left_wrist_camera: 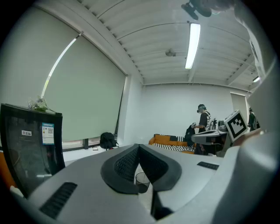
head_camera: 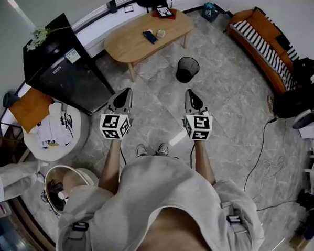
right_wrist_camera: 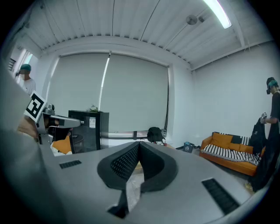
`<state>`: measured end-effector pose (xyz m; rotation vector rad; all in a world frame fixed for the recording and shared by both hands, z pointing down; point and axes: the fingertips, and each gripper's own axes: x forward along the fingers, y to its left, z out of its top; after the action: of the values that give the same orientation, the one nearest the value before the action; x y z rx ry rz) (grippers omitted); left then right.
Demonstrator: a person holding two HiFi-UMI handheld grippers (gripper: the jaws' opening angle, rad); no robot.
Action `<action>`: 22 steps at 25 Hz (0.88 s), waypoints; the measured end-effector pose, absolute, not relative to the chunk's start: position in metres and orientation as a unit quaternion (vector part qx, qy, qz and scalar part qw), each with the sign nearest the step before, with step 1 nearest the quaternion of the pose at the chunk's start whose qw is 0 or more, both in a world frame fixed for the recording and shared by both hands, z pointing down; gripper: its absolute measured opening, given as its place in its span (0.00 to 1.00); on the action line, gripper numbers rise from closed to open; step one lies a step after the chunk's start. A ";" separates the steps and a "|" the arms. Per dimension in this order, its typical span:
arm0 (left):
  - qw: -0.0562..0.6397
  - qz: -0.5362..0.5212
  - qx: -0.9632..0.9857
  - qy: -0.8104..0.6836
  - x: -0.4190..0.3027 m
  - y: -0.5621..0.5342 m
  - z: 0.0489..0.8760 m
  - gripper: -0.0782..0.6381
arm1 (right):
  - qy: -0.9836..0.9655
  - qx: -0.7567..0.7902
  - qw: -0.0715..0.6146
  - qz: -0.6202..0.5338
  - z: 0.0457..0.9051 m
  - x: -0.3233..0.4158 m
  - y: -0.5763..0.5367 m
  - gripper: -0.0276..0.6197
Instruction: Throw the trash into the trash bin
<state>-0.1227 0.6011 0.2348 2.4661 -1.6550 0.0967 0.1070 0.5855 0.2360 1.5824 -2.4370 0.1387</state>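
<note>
- Sofa (head_camera: 259, 36), orange w/ striped throw, along the far right side; well apart from both claws.
- Wooden table (head_camera: 124, 46) up ahead, left of the bin. On it: a dark flat thing (head_camera: 149, 36), a small pale lump (head_camera: 161, 33) just beside that, and a red tray (head_camera: 164, 13) at the far end w/ sth on it. Can't tell whether the lump is the trash.
- Round tub (head_camera: 73, 169) at lower left, on the floor. It holds several small items, too small to name.
- Trash bin (head_camera: 187, 69): black mesh, upright on the tiled floor, near the table's right-hand leg. The inside reads dark, so contents can't be told.
- Bin vs claws: it sits ahead of both and well apart from them, roughly in line w/ the right one. In the left gripper view it shows just under the jaw tips, far off.
- Left gripper (head_camera: 129, 90): jaws together at the tips, nothing btwn them.
- Right gripper (head_camera: 189, 92): pinched fully together. Only floor shows thru the gap below the tips, and nothing is held.
</note>
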 end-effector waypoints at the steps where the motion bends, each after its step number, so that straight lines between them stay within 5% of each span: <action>1: 0.085 0.032 0.827 -0.555 -0.121 0.600 0.235 0.13 | -0.832 0.540 0.116 0.047 0.236 0.108 0.584 0.09; 22: 0.089 0.041 0.820 -0.564 -0.073 0.589 0.243 0.13 | -0.840 0.527 0.120 0.046 0.253 0.148 0.565 0.09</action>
<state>-0.0733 0.5890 0.2426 2.4406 -1.6767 0.1230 0.1479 0.5652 0.2530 1.5390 -2.4556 0.1353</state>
